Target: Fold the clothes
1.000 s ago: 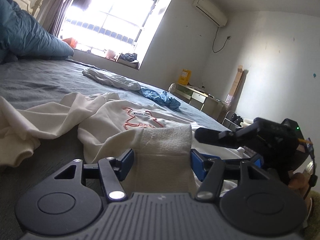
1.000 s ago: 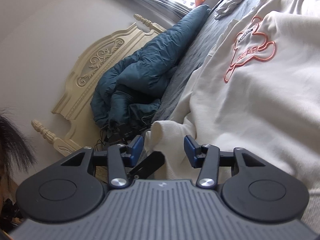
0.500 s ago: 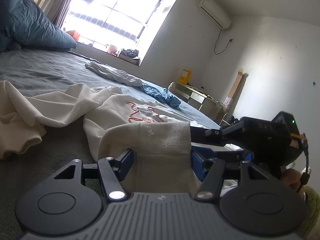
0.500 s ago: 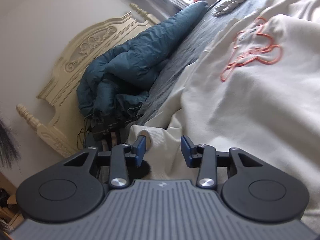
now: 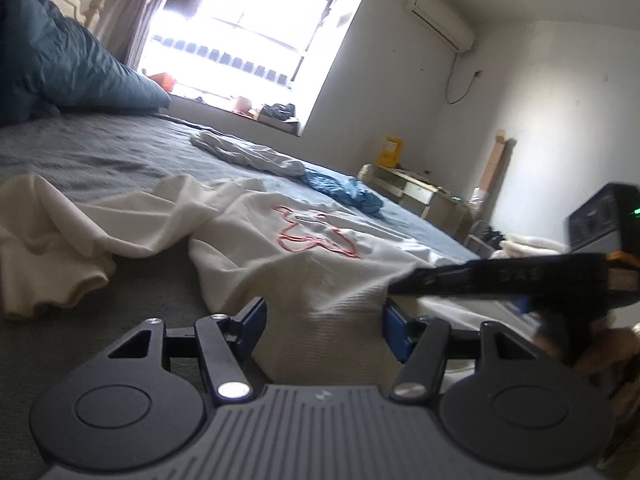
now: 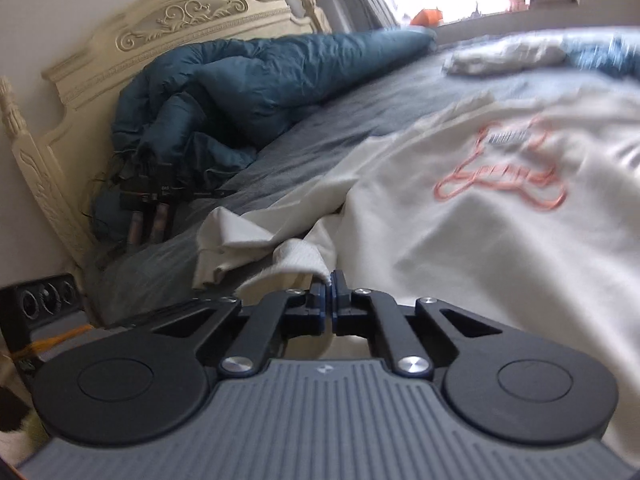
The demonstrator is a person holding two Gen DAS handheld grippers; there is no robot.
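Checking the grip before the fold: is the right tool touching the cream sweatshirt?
Touching. The right wrist view shows the right tool shut on the cream sweatshirt's ribbed edge.

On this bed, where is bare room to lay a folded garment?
Bare grey bedsheet lies between the blue duvet and the cream sweatshirt, up to the white garment. The near side is crowded: the sweatshirt spreads there, and the blue garment lies beyond it.

Left gripper [image 5: 322, 322] round cream sweatshirt [image 5: 304, 264] cuff, grey bed [image 5: 100, 152]
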